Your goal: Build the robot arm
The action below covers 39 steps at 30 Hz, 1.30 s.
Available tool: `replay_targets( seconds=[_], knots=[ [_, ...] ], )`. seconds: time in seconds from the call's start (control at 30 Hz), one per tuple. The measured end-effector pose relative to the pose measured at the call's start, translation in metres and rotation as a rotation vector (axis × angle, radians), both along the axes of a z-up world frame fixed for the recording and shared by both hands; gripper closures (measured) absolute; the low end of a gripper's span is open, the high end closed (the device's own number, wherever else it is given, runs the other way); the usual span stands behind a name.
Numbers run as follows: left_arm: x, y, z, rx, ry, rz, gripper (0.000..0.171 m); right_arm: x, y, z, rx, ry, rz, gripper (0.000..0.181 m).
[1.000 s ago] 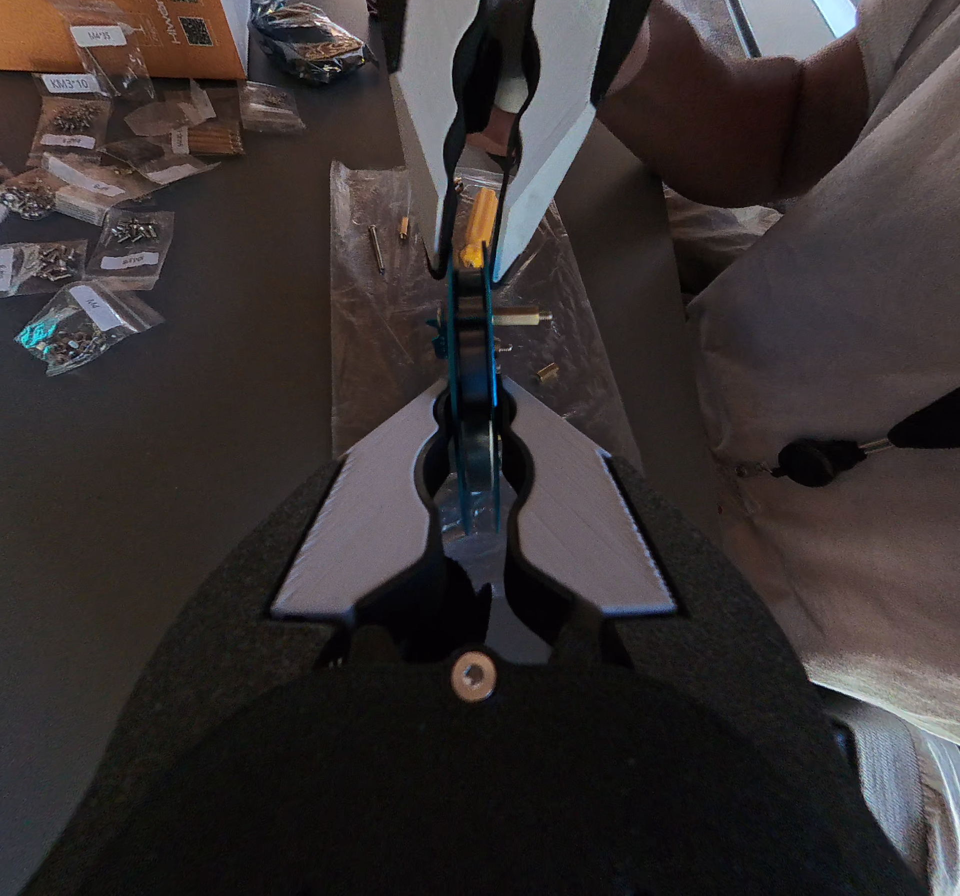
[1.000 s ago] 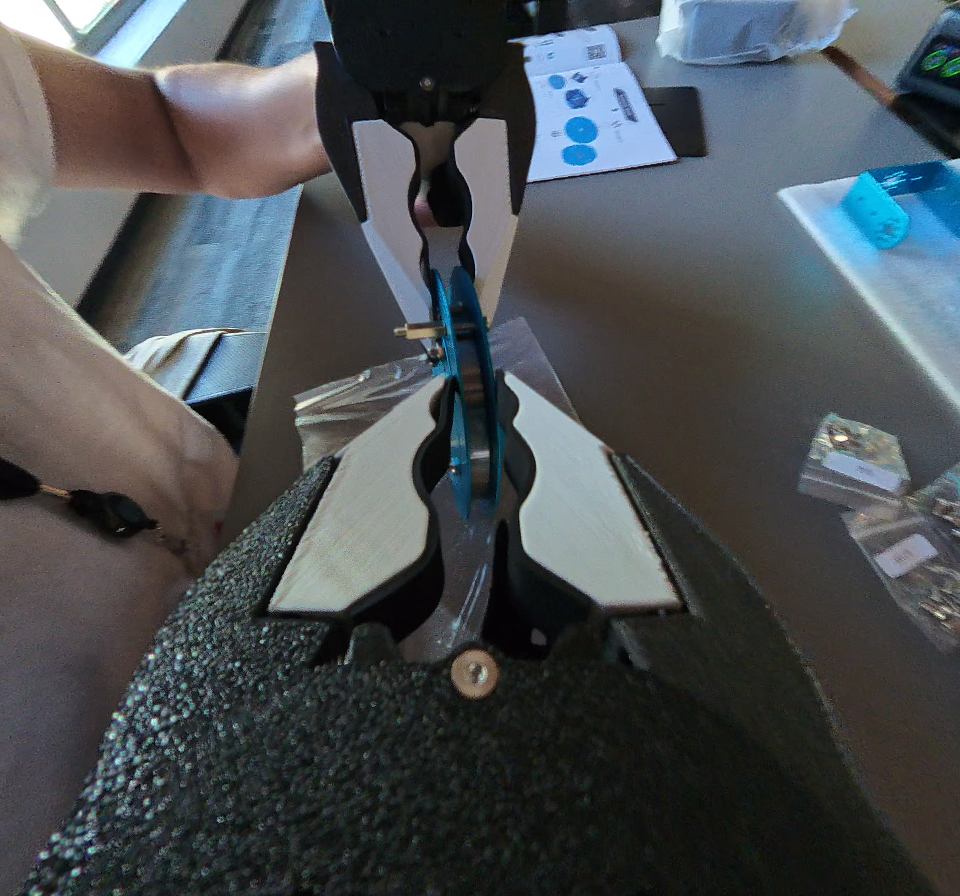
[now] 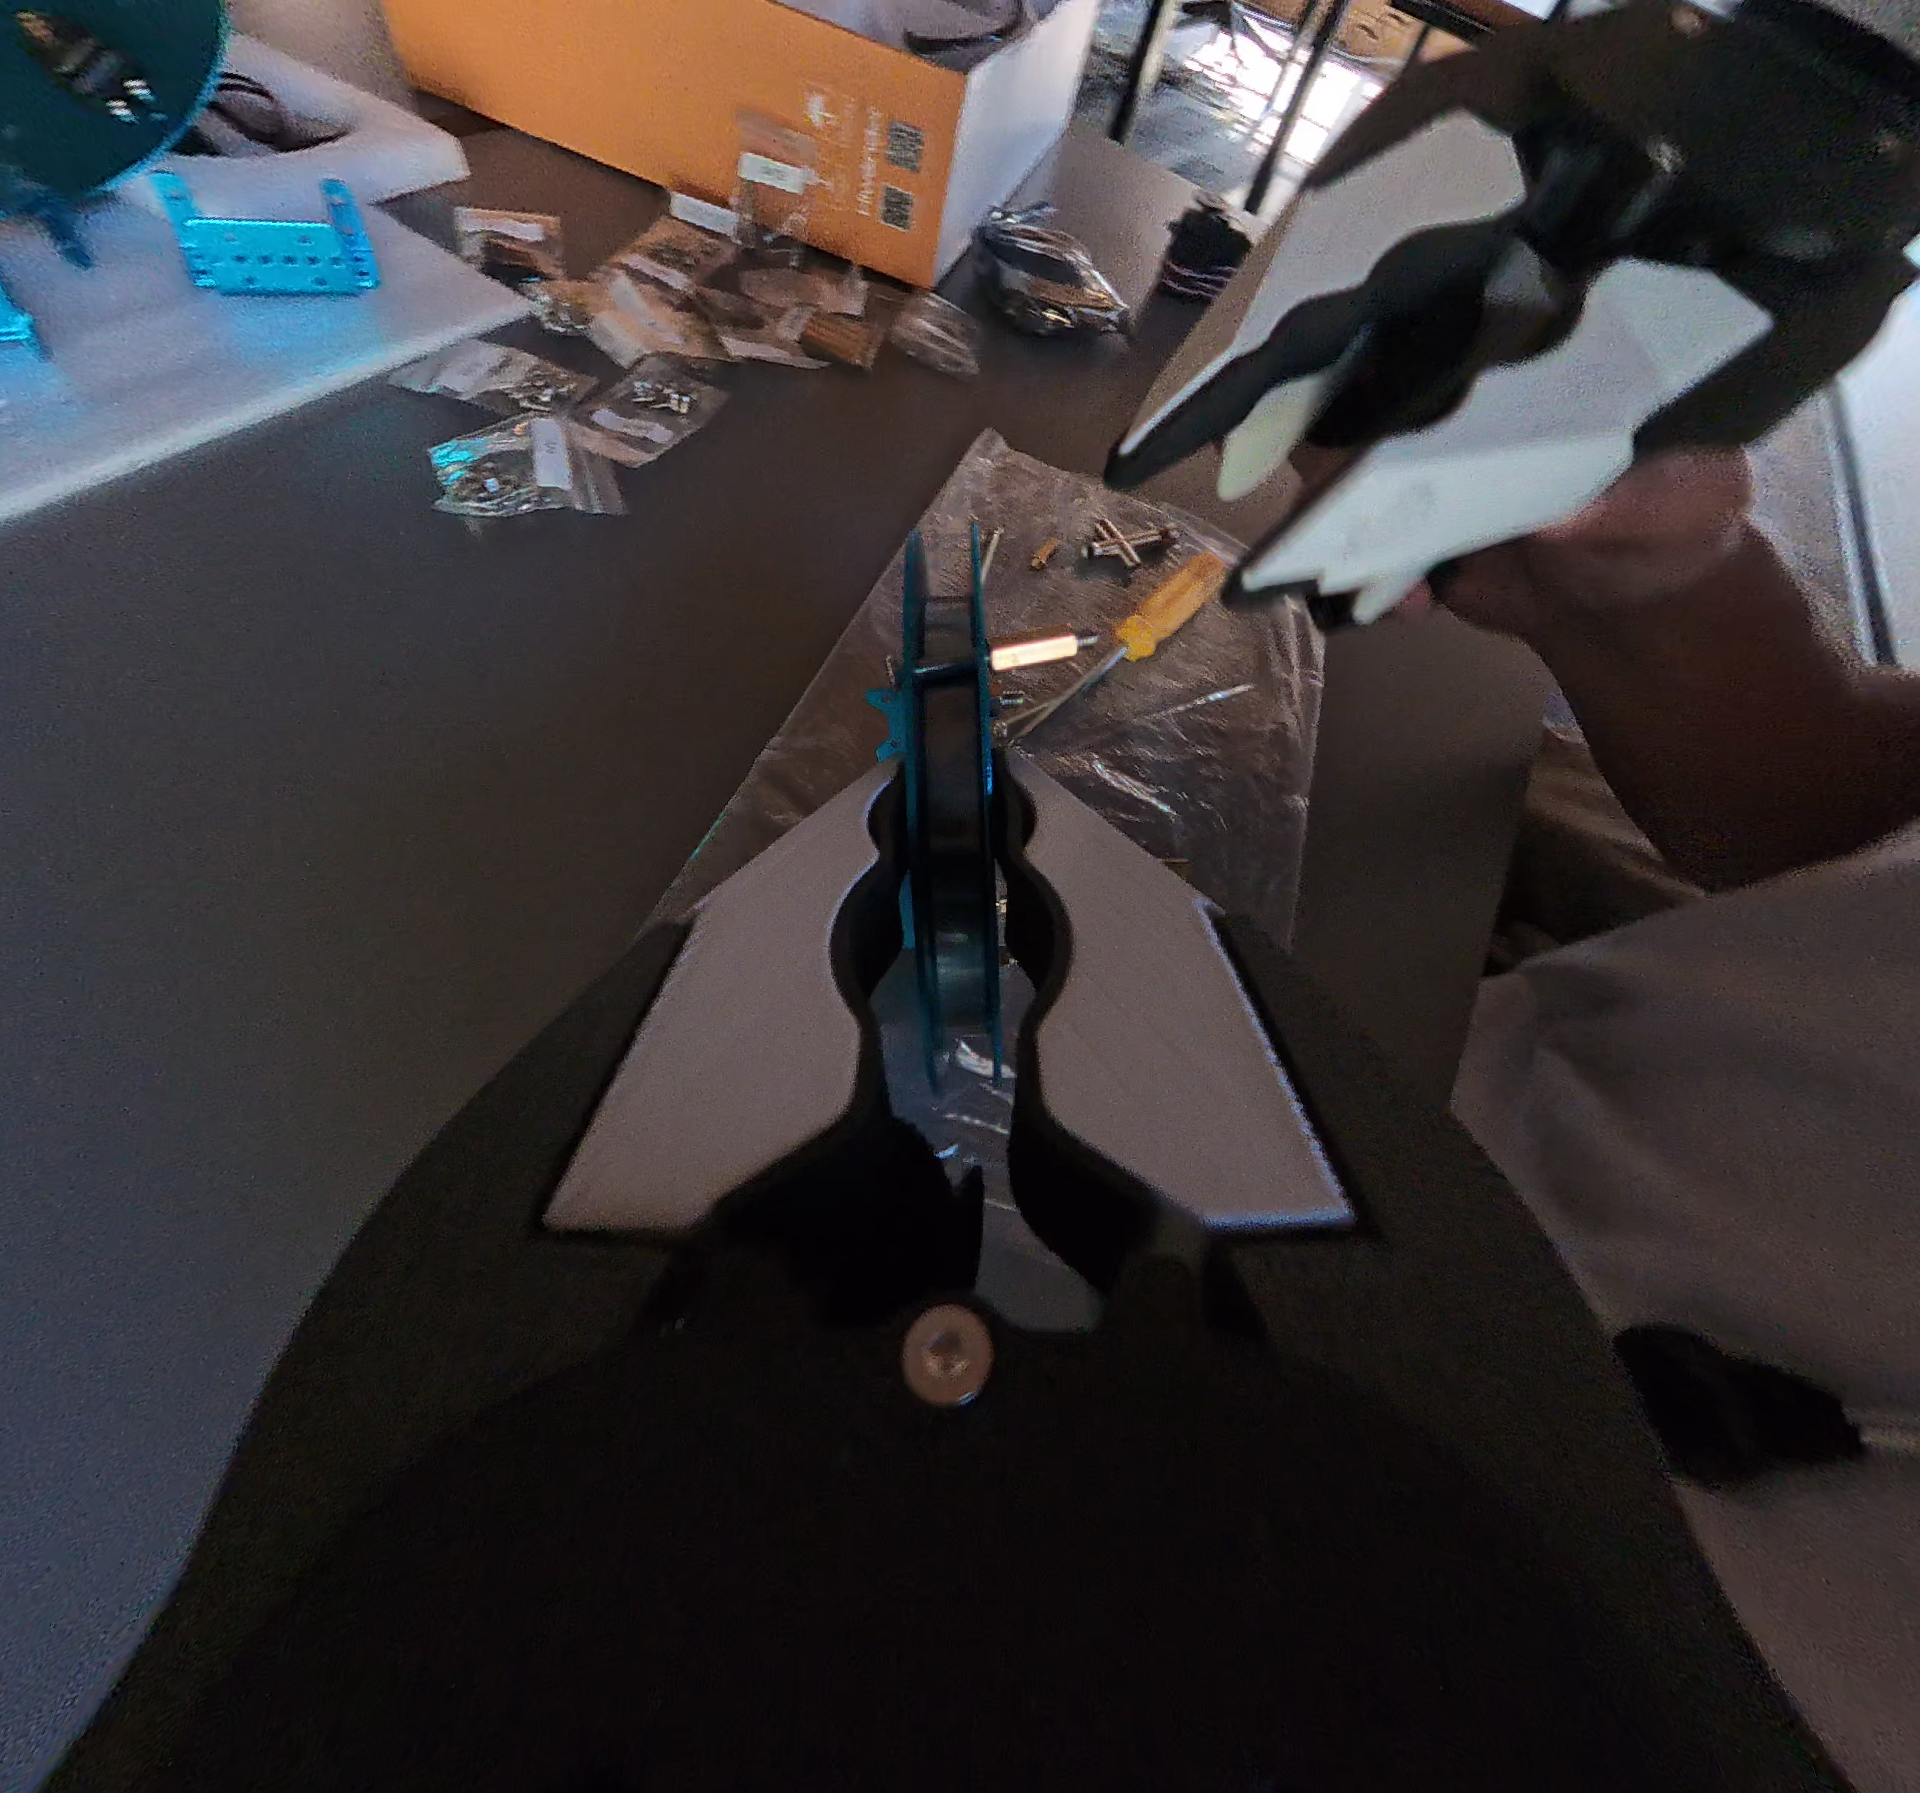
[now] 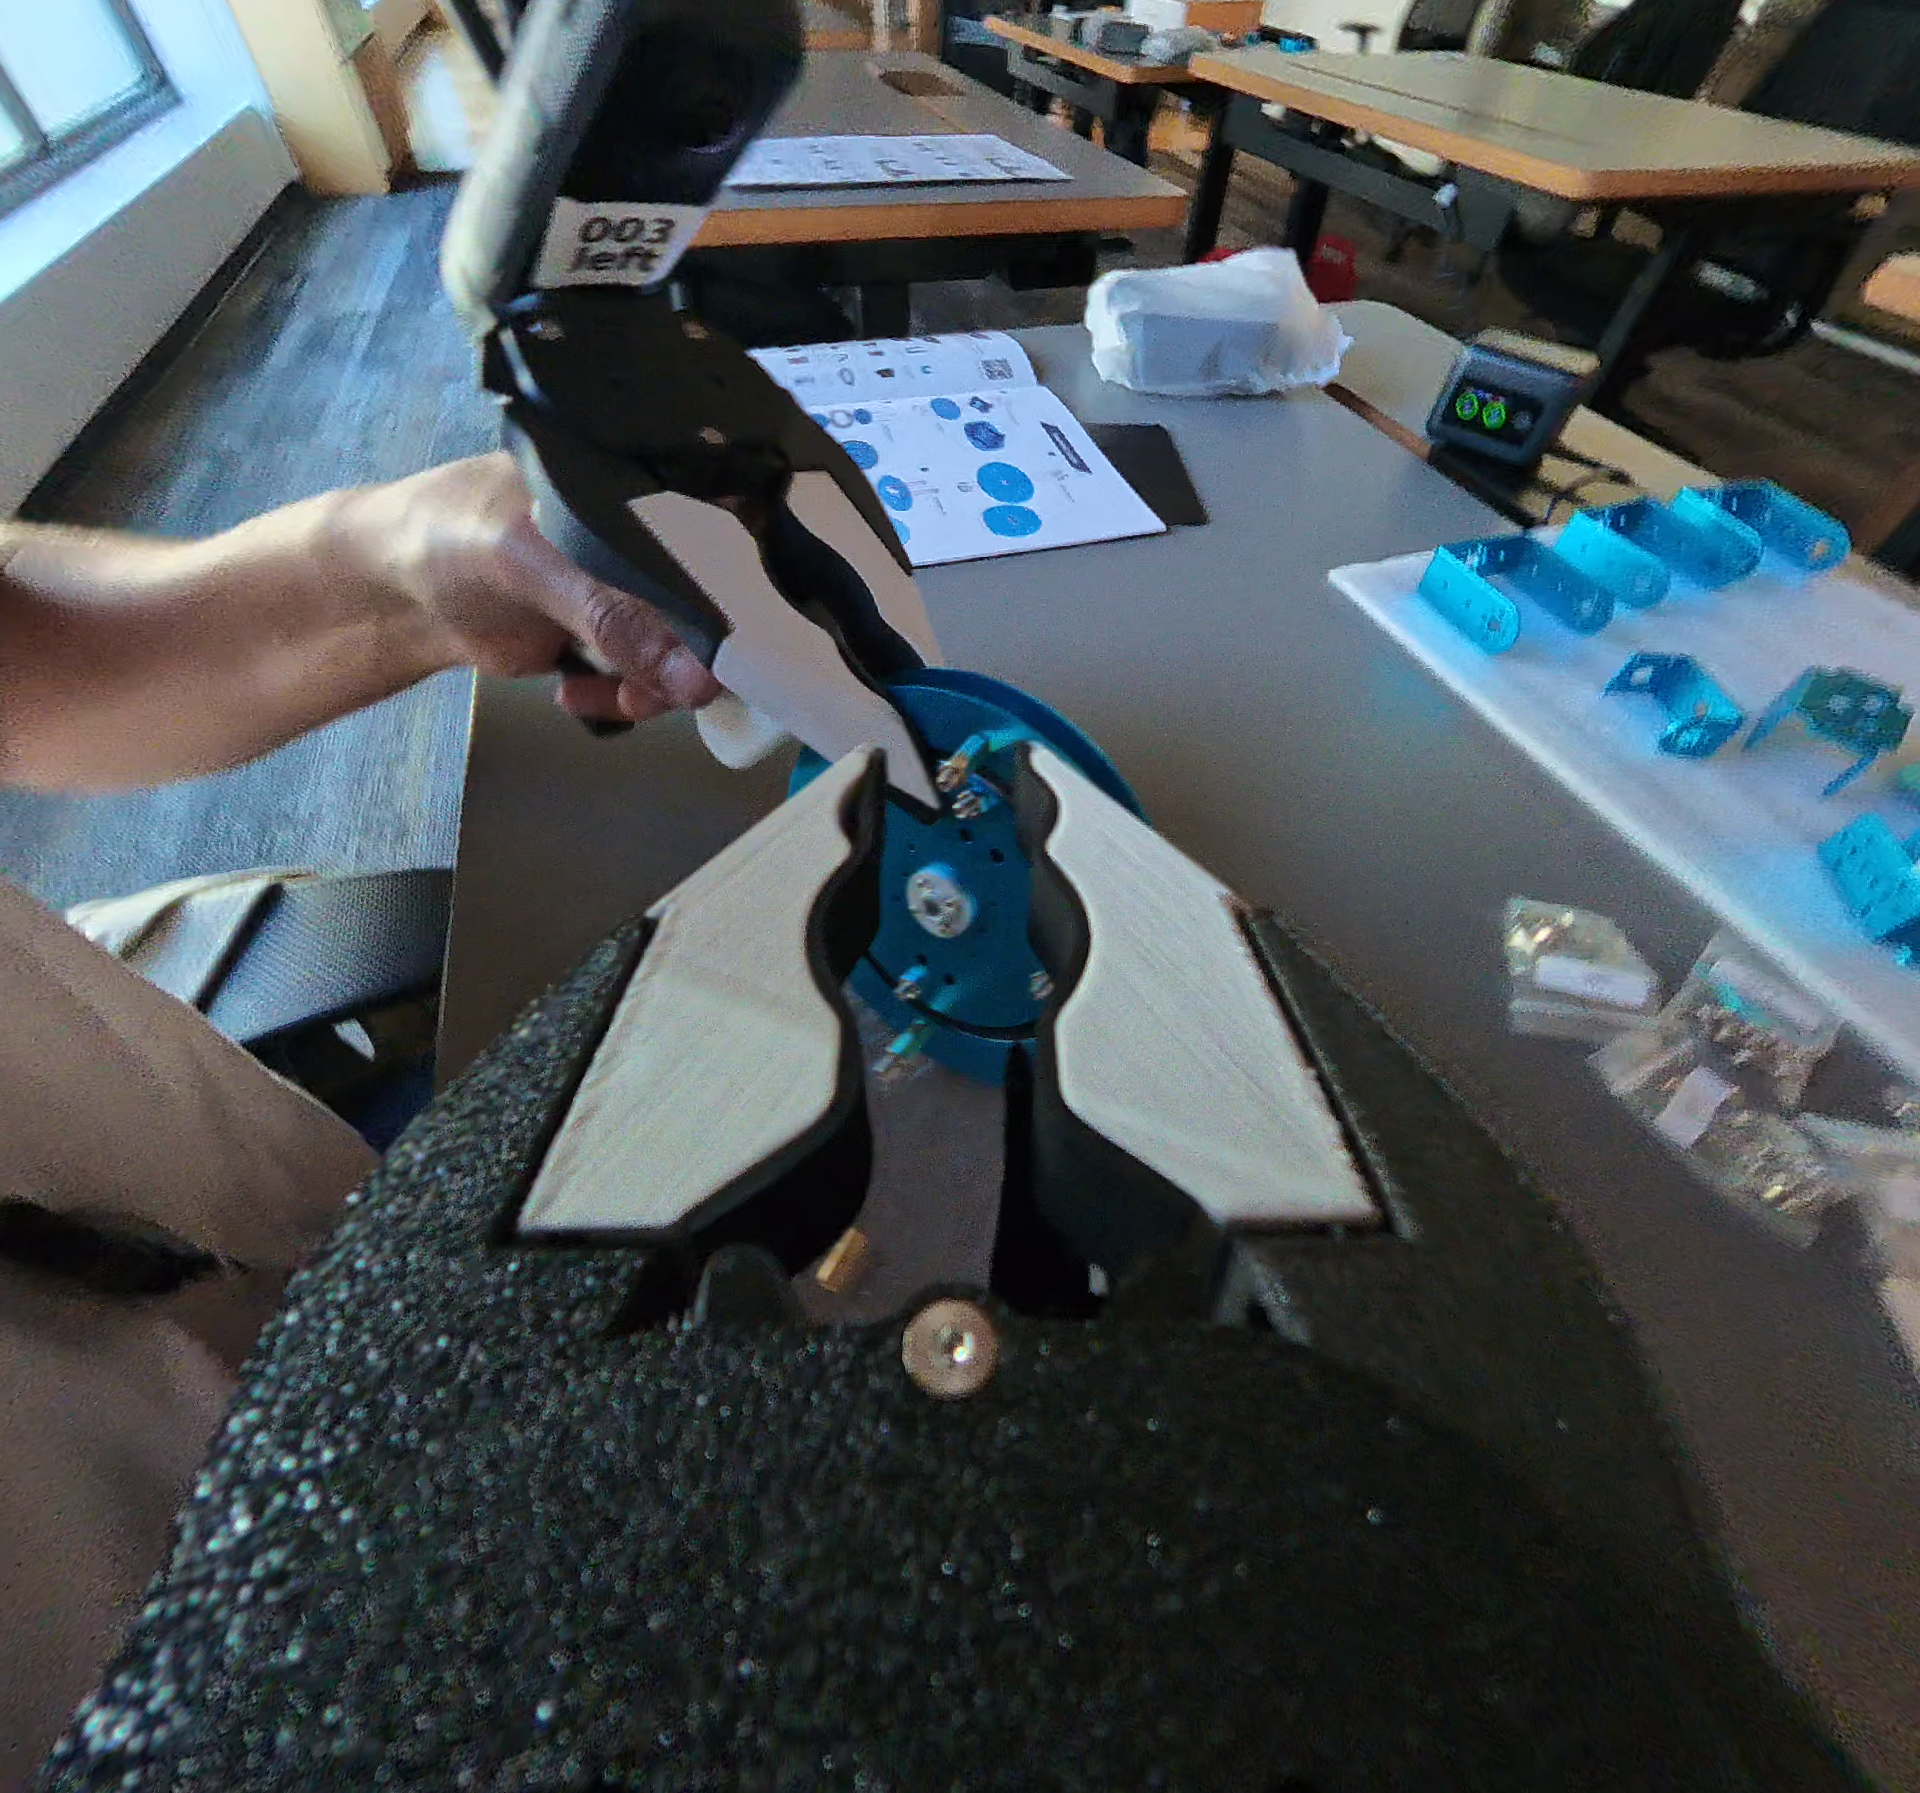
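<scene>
My left gripper (image 3: 954,793) is shut on a blue double-disc wheel assembly (image 3: 943,756), held edge-on and upright above a clear plastic bag (image 3: 1174,777). A metal standoff (image 3: 1034,652) sticks out of the disc's right side. In the right wrist view the left gripper (image 4: 920,767) pinches the disc (image 4: 961,850) at its upper left rim. My right gripper (image 4: 951,767) is open and empty, with the disc face showing beyond its gap. In the left wrist view the right gripper (image 3: 1195,528) hovers up and to the right, clear of the disc and above a yellow-handled screwdriver (image 3: 1169,600).
An orange box (image 3: 665,70) and several small bags of screws (image 3: 644,361) lie at the back left. Blue brackets (image 4: 1621,580) sit on a white foam sheet (image 4: 1714,808) at the right. A manual (image 4: 966,444), a white bag (image 4: 1205,320) and a small screen device (image 4: 1496,403) lie farther back. Across from one pair of fingers to the other is roughly 5 cm.
The right gripper has let go of the disc and drawn back up and away. The left gripper keeps the disc and has swung, so the right wrist view sees the disc's face.
</scene>
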<state>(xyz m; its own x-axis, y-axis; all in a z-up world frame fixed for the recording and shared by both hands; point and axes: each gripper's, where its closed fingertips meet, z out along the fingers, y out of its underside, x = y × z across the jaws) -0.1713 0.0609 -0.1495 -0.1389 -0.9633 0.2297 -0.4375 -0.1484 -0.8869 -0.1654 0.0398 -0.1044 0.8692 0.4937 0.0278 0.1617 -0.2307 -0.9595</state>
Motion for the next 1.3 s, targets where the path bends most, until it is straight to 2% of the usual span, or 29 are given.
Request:
replay_targets(
  seconds=[0.07, 0.27, 0.47, 0.57, 0.63, 0.7, 0.77, 0.83, 0.9, 1.0, 1.13, 1.3],
  knots=[
    [0.001, -0.002, 0.001, 0.02, 0.002, 0.086, 0.159, -0.001, 0.004, -0.01, -0.014, 0.001, -0.087, 0.149],
    [0.003, -0.012, 0.002, 0.049, -0.015, 0.233, 0.16, 0.0, 0.007, -0.029, -0.046, -0.014, -0.139, 0.176],
    [0.004, -0.019, 0.003, 0.08, -0.012, 0.301, 0.159, -0.001, 0.002, -0.025, -0.038, 0.063, -0.098, 0.176],
    [0.006, -0.028, 0.005, 0.025, -0.026, 0.289, 0.155, 0.002, -0.001, -0.024, -0.045, 0.117, -0.073, 0.176],
    [0.006, -0.038, 0.009, -0.047, -0.047, 0.226, 0.145, 0.004, -0.006, -0.025, -0.039, 0.112, -0.042, 0.178],
    [-0.003, -0.048, 0.024, -0.146, -0.114, 0.116, 0.139, 0.008, -0.01, -0.025, -0.018, 0.099, 0.0, 0.176],
    [-0.012, -0.036, 0.039, -0.222, -0.182, 0.057, 0.14, 0.009, -0.014, -0.025, -0.007, 0.108, 0.064, 0.176],
    [-0.014, -0.019, 0.044, -0.312, -0.196, 0.015, 0.145, 0.009, -0.016, -0.025, 0.006, 0.094, 0.112, 0.176],
    [-0.012, -0.02, 0.042, -0.385, -0.177, -0.094, 0.145, 0.009, -0.016, -0.025, 0.007, 0.074, 0.146, 0.176],
    [-0.005, -0.02, 0.025, -0.302, -0.122, -0.185, 0.145, 0.005, -0.018, -0.025, 0.004, 0.056, 0.236, 0.176],
    [0.0, -0.032, 0.021, -0.232, -0.118, -0.355, 0.146, 0.002, -0.017, -0.025, -0.025, 0.065, 0.319, 0.176],
    [0.001, -0.032, 0.023, -0.137, -0.09, -0.439, 0.155, 0.003, -0.016, -0.025, -0.04, 0.008, 0.369, 0.176]
  ],
)
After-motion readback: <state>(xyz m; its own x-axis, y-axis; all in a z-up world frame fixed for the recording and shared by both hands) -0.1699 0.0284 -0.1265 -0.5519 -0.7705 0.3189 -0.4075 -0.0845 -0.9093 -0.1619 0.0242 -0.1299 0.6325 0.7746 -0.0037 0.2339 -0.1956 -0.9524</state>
